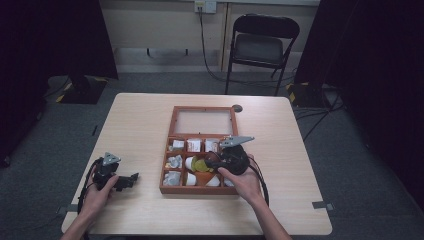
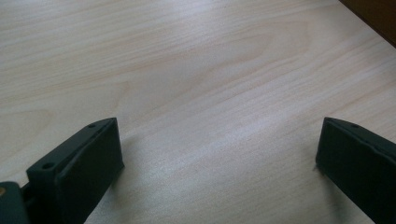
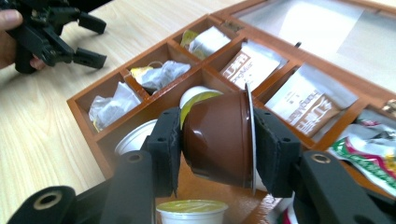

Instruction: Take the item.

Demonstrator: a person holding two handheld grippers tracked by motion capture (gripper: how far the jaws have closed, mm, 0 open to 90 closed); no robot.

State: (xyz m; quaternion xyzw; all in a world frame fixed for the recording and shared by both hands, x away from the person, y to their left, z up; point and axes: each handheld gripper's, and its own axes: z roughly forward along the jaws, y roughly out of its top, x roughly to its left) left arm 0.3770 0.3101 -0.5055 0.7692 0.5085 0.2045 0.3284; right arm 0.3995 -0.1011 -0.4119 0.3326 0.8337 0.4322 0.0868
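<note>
we find the right gripper (image 3: 217, 154) clamped on a brown capsule (image 3: 219, 140) above the wooden box (image 3: 88, 122), and the left gripper (image 2: 217, 163) spread wide over bare table (image 2: 187, 70).

Glossy brown plastic capsule (image 3: 219, 140), matt black tongs (image 3: 215, 150), polished wooden box (image 3: 140, 122), smooth wood-grain table (image 2: 196, 84)

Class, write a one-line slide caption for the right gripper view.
Right gripper clamps a brown capsule sideways above the wooden box.
</note>
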